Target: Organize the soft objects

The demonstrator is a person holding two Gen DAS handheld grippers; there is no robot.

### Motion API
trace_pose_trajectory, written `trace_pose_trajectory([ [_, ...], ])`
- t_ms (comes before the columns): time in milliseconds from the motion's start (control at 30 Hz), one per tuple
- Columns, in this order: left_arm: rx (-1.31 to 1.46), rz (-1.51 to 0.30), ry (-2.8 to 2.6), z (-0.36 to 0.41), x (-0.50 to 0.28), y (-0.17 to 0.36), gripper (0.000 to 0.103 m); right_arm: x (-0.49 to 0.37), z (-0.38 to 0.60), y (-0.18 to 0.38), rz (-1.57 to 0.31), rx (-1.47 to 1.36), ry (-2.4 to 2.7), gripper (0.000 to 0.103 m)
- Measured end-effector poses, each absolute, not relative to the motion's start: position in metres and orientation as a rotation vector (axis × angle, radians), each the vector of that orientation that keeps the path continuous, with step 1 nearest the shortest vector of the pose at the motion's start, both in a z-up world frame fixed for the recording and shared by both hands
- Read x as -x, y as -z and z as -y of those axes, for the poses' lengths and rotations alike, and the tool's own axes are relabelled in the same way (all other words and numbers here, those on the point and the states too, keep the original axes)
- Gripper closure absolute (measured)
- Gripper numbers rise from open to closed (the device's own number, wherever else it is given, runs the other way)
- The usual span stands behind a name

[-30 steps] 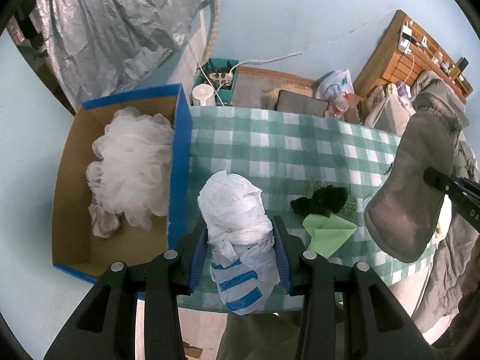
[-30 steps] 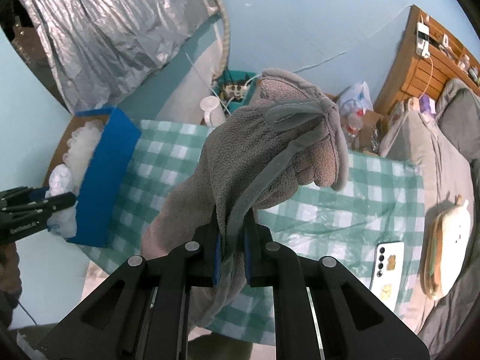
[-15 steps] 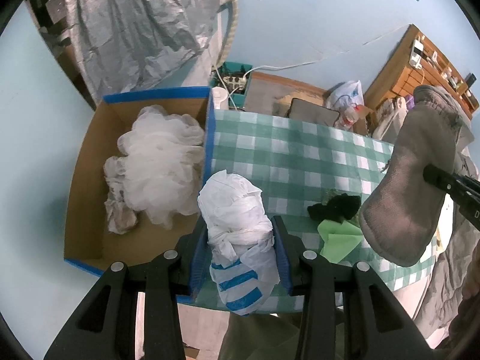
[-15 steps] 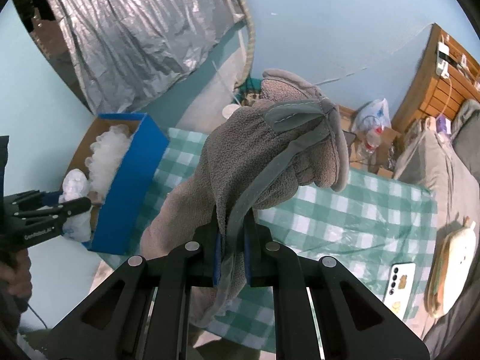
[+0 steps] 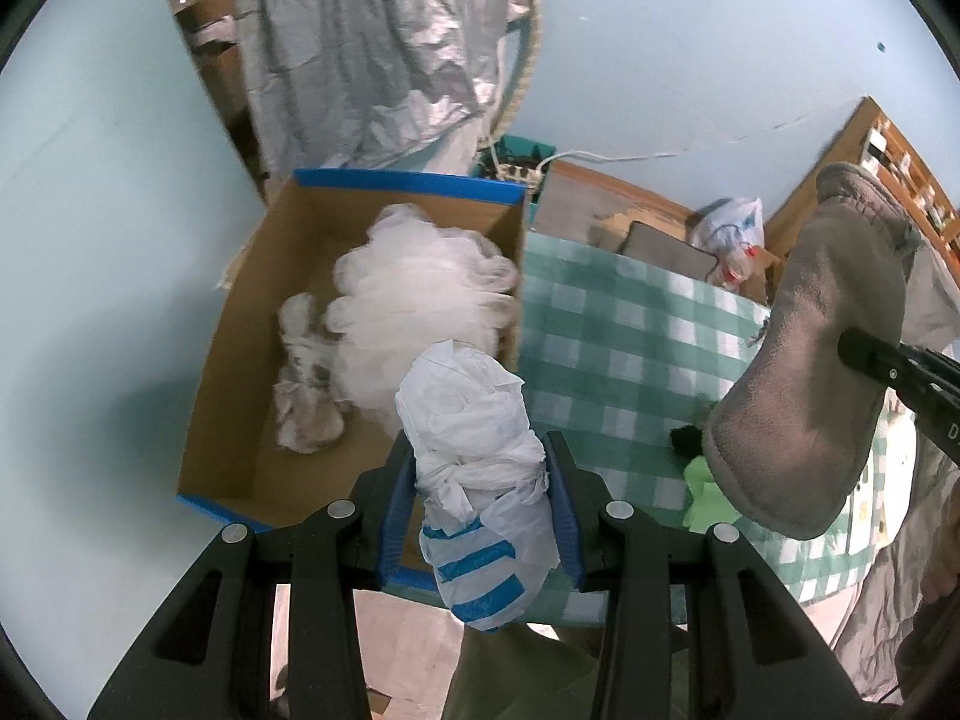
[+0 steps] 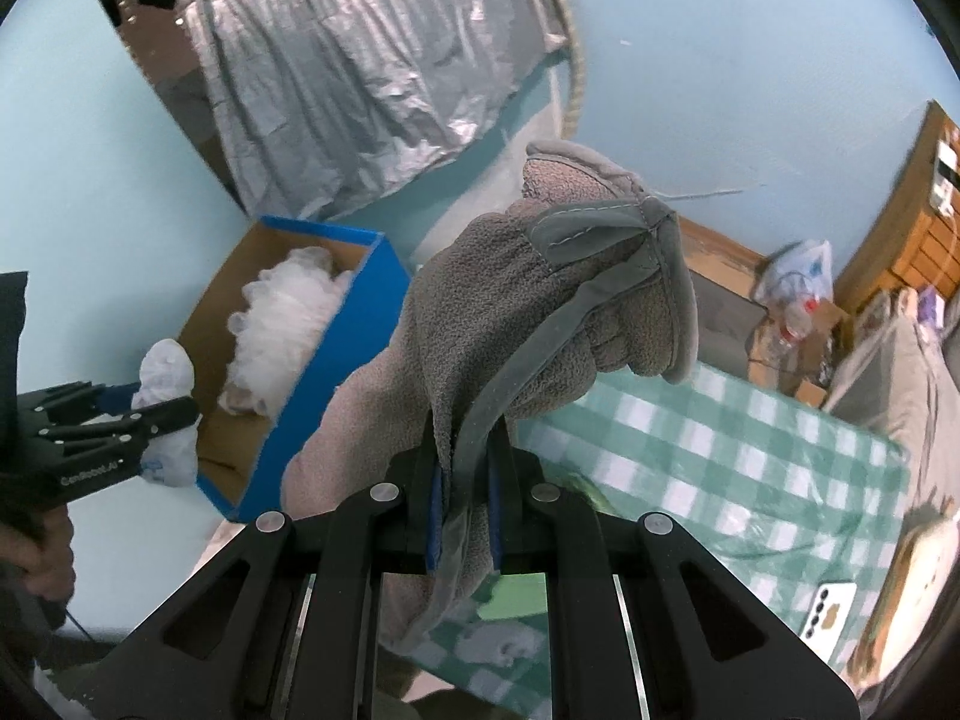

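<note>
White plastic, a knotted bag (image 5: 480, 468), is clamped in my left gripper (image 5: 480, 516) over the cardboard box's (image 5: 240, 372) near corner. My right gripper (image 6: 465, 516) pinches the grey mitt (image 6: 540, 312) above the checked tablecloth (image 5: 618, 360). A mesh pouf (image 5: 414, 312) already lies boxed; I judge both held pieces, plus a green cloth (image 5: 708, 501), remain.

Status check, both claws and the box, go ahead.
Left claw shut on white plastic bag, at near corner of the cardboard box. Right claw shut on grey glove. White mesh pouf already inside. Nothing blocking.
</note>
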State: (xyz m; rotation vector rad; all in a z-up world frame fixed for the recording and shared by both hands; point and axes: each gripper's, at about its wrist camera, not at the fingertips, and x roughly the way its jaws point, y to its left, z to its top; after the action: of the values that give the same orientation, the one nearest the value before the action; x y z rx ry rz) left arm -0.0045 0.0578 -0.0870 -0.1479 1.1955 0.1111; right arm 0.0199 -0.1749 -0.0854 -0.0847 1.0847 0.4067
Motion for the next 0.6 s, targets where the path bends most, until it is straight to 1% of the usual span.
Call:
trace_pose_trajectory([
  [600, 0.167, -1.191, -0.218, -0.128, 0.007, 0.094, 0.062, -0.042, 0.080, 0.084, -1.056, 0.157, -0.557, 0.094],
])
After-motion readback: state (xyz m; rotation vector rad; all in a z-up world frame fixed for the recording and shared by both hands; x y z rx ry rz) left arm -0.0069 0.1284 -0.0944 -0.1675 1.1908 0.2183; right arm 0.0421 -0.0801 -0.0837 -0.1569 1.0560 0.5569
